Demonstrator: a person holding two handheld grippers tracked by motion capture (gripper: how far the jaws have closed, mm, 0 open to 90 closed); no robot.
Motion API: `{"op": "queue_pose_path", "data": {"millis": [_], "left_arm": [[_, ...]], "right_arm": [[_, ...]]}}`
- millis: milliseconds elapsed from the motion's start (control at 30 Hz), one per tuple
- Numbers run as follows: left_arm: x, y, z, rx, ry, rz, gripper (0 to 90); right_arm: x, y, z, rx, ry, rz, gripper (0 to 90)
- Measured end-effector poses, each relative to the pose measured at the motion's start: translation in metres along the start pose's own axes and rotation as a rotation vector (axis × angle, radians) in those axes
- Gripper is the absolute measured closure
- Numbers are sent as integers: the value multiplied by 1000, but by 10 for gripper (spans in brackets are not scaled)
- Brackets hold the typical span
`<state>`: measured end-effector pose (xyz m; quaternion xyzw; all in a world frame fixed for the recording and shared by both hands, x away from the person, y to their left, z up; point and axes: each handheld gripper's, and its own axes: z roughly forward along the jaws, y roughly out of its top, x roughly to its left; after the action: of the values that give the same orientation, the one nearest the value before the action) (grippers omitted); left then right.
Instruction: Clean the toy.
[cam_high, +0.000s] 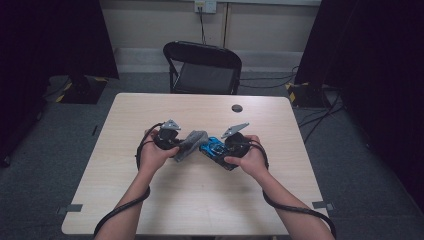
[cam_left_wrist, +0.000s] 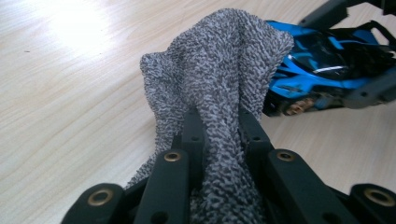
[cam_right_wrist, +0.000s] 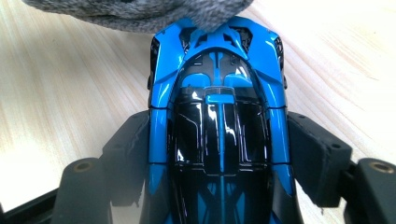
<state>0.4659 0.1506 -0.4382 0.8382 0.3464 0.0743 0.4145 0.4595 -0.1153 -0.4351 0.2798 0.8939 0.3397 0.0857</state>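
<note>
Up close, glossy blue-and-black toy car (cam_right_wrist: 219, 126), grey looped terry cloth (cam_left_wrist: 215, 88) touching it

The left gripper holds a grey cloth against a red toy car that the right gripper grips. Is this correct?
Not quite: the toy car is blue and black, not red, as the right gripper view shows. The rest holds: the left gripper pinches the grey cloth against it, and the right gripper grips its sides.

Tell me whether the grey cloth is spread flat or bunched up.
Bunched. The grey cloth is gathered into folds, pinched between the left gripper jaws, its end draped on the blue toy car.
</note>
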Motion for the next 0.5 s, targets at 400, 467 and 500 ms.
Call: {"op": "queue_pose_path", "data": {"millis": [400, 467, 500], "left_arm": [[-15, 1, -4, 0, -28, 53, 766], [-17, 0, -5, -2, -37, 60, 766], [-18, -1, -6, 4, -43, 64, 766]], "right_arm": [[-8, 0, -1, 4, -25, 21, 289], [-11, 0, -1, 4, -31, 26, 289], [-12, 0, -1, 1, -32, 34, 289]]}}
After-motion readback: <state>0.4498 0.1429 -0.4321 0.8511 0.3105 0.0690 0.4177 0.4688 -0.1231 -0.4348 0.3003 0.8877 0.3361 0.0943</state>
